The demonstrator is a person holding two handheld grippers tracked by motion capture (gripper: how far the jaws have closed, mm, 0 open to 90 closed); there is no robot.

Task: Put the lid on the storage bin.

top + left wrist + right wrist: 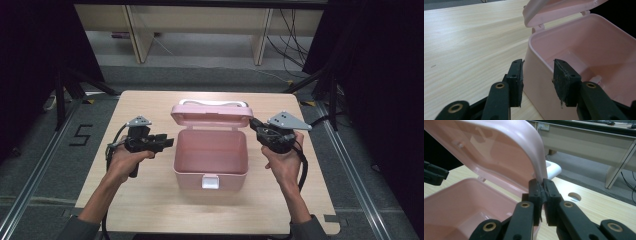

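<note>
Now we see a pink box (210,152) mid-surface; our right claw (541,195) pinches its raised lid (210,115), our left claw (537,82) gapes astride the near wall. Likely next: swinging the lid steadily.

one pink box (210,155) with one open lid (211,115), one white handle (213,103) and one white latch (210,182), two grippers, left gripper (167,142), right gripper (253,123), one wooden table (150,200), two hands

My high view looks forward and down over the whole table (150,210). My two gripper views sit close, facing inward from either side; all three share the pink box (210,150) mid-frame.
</note>
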